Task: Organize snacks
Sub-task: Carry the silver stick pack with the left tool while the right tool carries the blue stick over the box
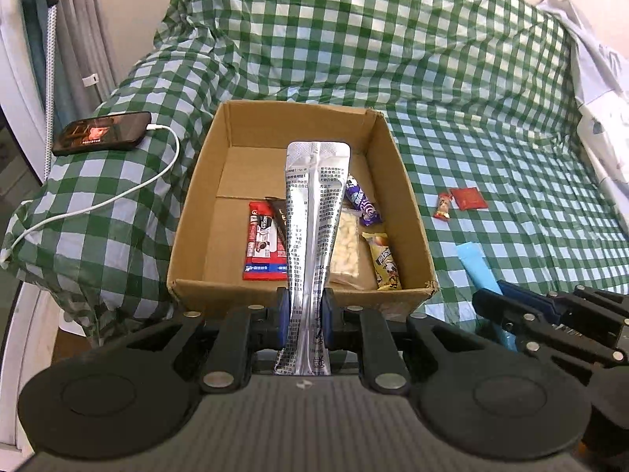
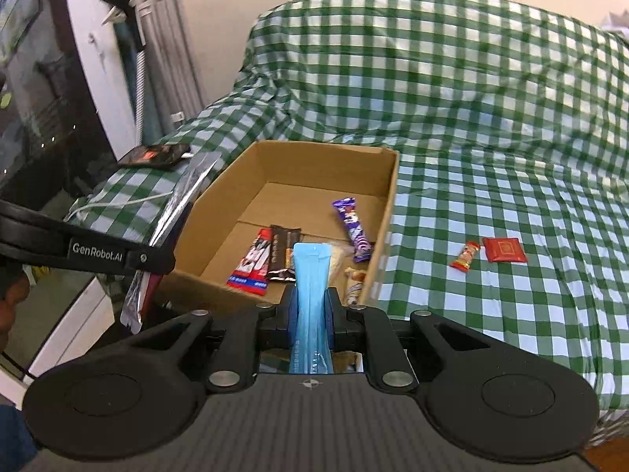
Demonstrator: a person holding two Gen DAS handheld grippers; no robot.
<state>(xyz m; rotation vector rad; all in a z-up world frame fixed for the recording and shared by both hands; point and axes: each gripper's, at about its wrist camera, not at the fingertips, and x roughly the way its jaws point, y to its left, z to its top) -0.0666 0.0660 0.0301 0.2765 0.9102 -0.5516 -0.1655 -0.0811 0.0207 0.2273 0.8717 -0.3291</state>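
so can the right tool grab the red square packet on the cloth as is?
Probably not yet: the right tool is shut on the blue sachet. The red square packet lies in the open, so the path is free once it lets go.

Left gripper [image 1: 306,316] at lower centre of its frame, angled down, jaws clamped on silver sachet [image 1: 310,236]. Right gripper [image 2: 310,310] likewise, lower centre, angled down, jaws clamped on blue sachet [image 2: 311,295].

Silver pouch [image 1: 310,212], blue pouch [image 2: 310,275] upright over snack-filled box [image 1: 409,204].
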